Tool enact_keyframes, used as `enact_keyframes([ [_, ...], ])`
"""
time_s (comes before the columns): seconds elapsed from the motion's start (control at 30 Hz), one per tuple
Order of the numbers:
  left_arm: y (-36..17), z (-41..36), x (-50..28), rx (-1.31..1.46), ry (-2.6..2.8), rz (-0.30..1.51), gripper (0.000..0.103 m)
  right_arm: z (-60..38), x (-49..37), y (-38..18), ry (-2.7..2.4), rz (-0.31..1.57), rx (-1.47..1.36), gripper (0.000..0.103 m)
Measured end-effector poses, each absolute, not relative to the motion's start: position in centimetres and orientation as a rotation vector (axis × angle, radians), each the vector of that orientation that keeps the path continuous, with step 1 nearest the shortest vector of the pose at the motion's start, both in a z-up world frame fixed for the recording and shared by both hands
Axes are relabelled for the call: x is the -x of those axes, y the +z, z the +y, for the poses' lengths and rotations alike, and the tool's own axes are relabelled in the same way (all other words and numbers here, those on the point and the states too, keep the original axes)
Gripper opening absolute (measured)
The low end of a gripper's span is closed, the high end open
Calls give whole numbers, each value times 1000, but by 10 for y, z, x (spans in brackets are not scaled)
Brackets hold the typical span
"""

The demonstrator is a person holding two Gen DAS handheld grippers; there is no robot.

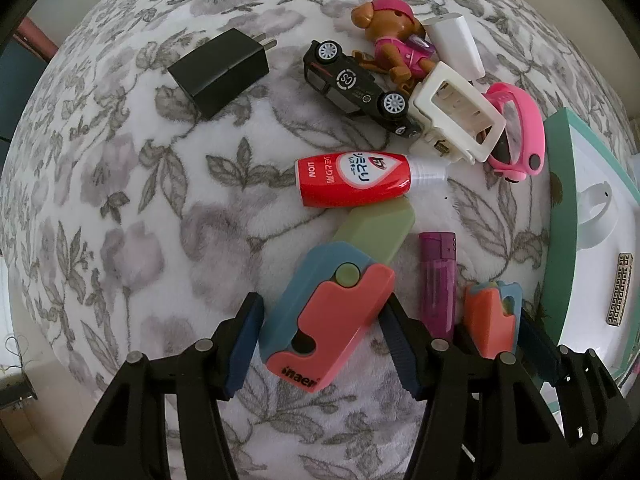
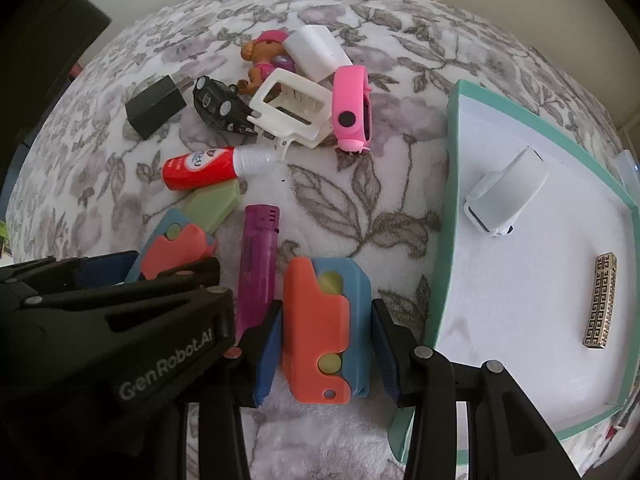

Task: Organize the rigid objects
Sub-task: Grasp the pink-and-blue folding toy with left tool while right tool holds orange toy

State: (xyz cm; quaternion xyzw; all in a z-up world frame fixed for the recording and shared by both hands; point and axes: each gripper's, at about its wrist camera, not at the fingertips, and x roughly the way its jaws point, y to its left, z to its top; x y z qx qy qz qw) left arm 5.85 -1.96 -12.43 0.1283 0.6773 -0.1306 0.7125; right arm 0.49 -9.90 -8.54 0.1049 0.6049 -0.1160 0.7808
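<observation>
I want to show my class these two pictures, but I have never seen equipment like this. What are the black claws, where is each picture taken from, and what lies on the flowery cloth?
There is no robot here: a person holds a two-fingered black claw in each hand. Each claw carries a wide-angle camera that looks along its fingers, so the pictures bulge. One picture comes from the left gripper, the other from the right gripper.

Each claw stands open around a coral-and-blue toy, not yet squeezing it: the left toy has a green blade out, the right toy is folded. A purple lighter lies between them.

Further off lie a red bottle, a black charger, a toy car, a dog figure, a white clip and a pink band. The tray on the right holds two small things.
</observation>
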Motion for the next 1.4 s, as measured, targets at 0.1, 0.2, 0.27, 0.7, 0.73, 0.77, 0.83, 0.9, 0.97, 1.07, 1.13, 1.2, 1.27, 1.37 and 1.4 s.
enact_keyframes([
  [0.1,-124,-20,-58,-283,-289,1502,61,-94,-6,-85,-255,1305,-206,45],
  [0.2,-123,-19,-58,-271,-294,1507,59,-97,-5,-85,-252,1300,-220,45],
  [0.27,-122,-17,-59,-259,-293,1509,58,-102,-2,-83,-248,1302,-237,45],
  [0.7,-89,-14,-64,-173,-336,1455,49,-119,0,-62,-239,1257,-304,45],
  [0.73,-85,-14,-65,-165,-340,1446,48,-121,1,-60,-241,1251,-310,45],
  [0.77,-80,-13,-66,-157,-346,1435,48,-123,2,-58,-245,1244,-320,45],
  [0.83,-74,-12,-68,-147,-352,1422,47,-128,5,-52,-247,1229,-344,44],
  [0.9,-68,-11,-68,-135,-357,1418,46,-133,6,-48,-249,1212,-359,44],
  [0.97,-62,-8,-71,-121,-364,1409,45,-136,8,-45,-255,1202,-368,44],
  [1.07,-52,-9,-67,-105,-373,1384,44,-139,11,-41,-261,1185,-388,44],
  [1.13,-46,-8,-70,-102,-375,1370,43,-137,12,-42,-265,1173,-397,44],
  [1.2,-42,-6,-69,-93,-379,1361,43,-138,12,-40,-265,1167,-397,44],
  [1.27,-38,-6,-72,-79,-386,1356,41,-136,14,-39,-268,1165,-398,44],
  [1.37,-36,-5,-70,-72,-392,1342,39,-136,16,-38,-268,1161,-400,44],
  [1.4,-35,-5,-69,-72,-395,1337,38,-136,16,-38,-269,1160,-402,44],
])
